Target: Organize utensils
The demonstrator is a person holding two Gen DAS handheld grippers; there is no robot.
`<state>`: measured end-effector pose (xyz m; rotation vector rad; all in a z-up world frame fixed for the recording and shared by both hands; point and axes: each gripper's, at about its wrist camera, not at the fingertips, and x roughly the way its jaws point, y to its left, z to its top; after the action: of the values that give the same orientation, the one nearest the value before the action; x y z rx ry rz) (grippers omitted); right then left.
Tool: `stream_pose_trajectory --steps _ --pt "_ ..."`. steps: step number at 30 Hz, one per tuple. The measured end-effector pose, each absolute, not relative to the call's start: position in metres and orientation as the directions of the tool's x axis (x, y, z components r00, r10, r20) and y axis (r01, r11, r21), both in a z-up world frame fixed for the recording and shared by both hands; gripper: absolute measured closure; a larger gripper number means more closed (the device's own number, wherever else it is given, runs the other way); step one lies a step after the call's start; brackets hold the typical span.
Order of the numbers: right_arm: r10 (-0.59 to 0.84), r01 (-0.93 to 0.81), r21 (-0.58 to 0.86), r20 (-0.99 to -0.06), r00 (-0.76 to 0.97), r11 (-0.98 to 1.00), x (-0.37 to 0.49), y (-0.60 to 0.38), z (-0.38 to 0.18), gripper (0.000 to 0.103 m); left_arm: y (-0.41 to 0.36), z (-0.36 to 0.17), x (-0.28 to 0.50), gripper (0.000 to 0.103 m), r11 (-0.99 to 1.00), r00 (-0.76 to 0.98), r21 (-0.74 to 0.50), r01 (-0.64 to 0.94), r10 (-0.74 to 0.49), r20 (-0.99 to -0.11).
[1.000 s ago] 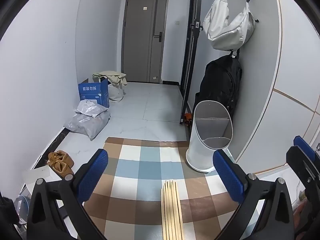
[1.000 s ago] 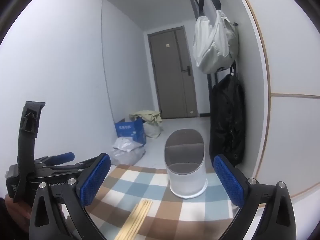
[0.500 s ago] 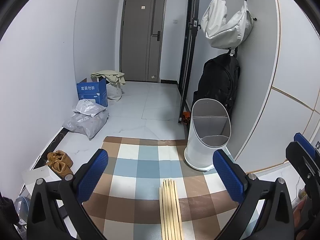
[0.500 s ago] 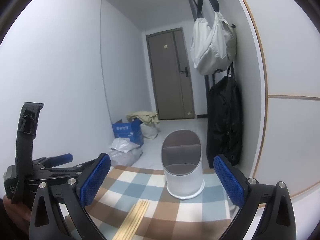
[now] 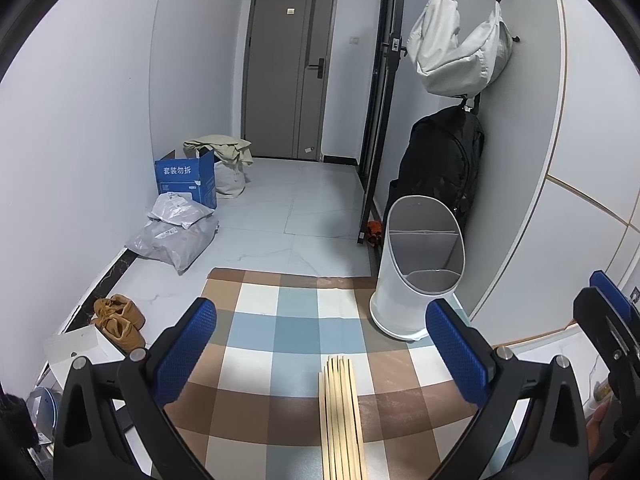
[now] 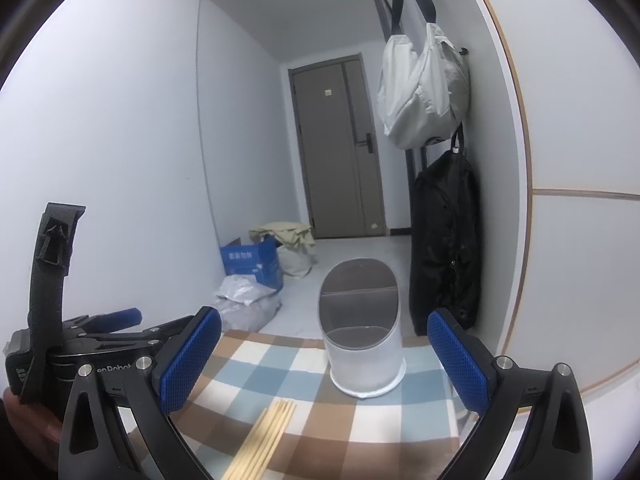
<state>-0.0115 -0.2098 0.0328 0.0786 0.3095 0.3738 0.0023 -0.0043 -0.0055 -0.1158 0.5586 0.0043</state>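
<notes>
A row of pale wooden chopsticks (image 5: 341,416) lies side by side on the checked cloth (image 5: 280,328), running towards me. Behind them at the cloth's far right stands a white utensil holder (image 5: 418,276) with a slanted mouth and a divider inside. My left gripper (image 5: 320,352) hovers open above the chopsticks, holding nothing. In the right wrist view the chopsticks (image 6: 266,440) lie low in the middle and the holder (image 6: 362,328) stands straight ahead. My right gripper (image 6: 324,356) is open and empty. The left gripper's body (image 6: 72,336) shows at the left there.
A wall runs close along the right, with a black backpack (image 5: 440,164) and a white bag (image 5: 460,52) hanging on it. On the floor lie a blue box (image 5: 186,180), grey parcels (image 5: 176,232) and brown shoes (image 5: 118,320). A closed door (image 5: 292,68) ends the hallway.
Both views have drifted slightly; the holder and chopsticks sit a little lower and further left in the right wrist view. Both grippers stay open and nothing was picked up.
</notes>
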Motion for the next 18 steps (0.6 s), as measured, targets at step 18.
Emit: stream_pose_trajectory --steps 18 --pt "0.361 -0.347 0.100 -0.273 0.892 0.933 -0.0159 -0.2052 0.0312 0.000 -0.0032 -0.0071 0.0011 0.001 0.994 0.849 -0.103 -0.043 -0.018 -0.527"
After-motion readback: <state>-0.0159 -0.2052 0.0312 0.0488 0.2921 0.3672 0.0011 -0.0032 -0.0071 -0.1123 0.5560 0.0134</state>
